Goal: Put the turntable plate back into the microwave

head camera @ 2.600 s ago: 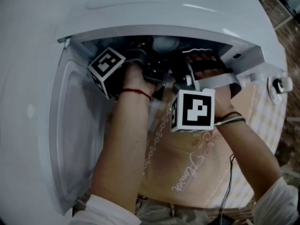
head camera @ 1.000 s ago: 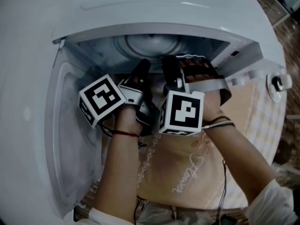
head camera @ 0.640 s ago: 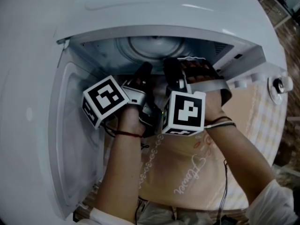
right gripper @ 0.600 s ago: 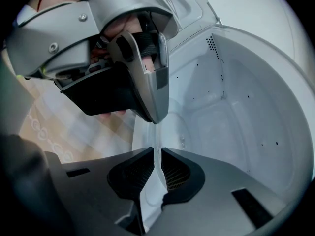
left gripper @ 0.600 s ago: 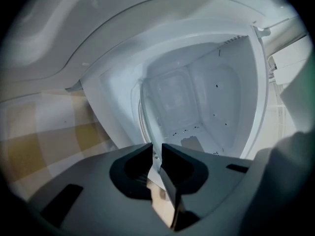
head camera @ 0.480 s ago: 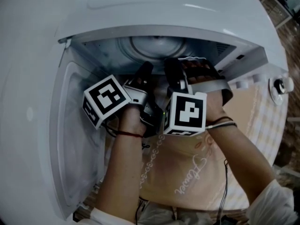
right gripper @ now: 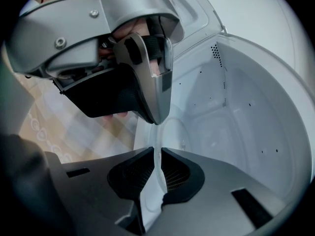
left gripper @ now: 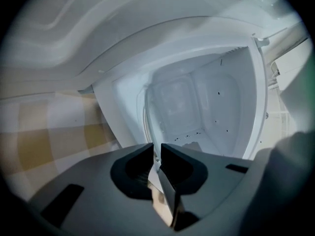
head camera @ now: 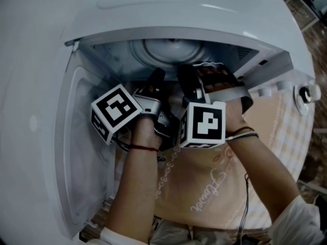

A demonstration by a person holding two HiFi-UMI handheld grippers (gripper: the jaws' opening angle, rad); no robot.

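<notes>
The clear glass turntable plate [head camera: 171, 50] shows as a round disc inside the white microwave cavity [head camera: 117, 55]. Both grippers reach into the opening side by side. My left gripper [head camera: 156, 78] has the plate's thin rim [left gripper: 146, 117] between its jaws, which are closing on it. The right gripper [head camera: 186, 78] is shut on the plate's near rim [right gripper: 172, 132], and the glass runs down between its pads. In the right gripper view, the left gripper's fingers [right gripper: 157, 102] hang just above the plate. In the left gripper view [left gripper: 156, 149] and the right gripper view [right gripper: 158, 154], both sets of jaws stand nearly together.
The microwave door [head camera: 76, 137] stands swung open at the left. A control knob [head camera: 305, 92] sits on the front panel at the right. A checked, embroidered cloth [head camera: 204, 188] lies below the opening. The cavity walls [left gripper: 221, 102] close in around both grippers.
Both hands have drawn back from deep inside the cavity toward its opening, and the round plate now shows behind them. In the last second they have barely shifted.
</notes>
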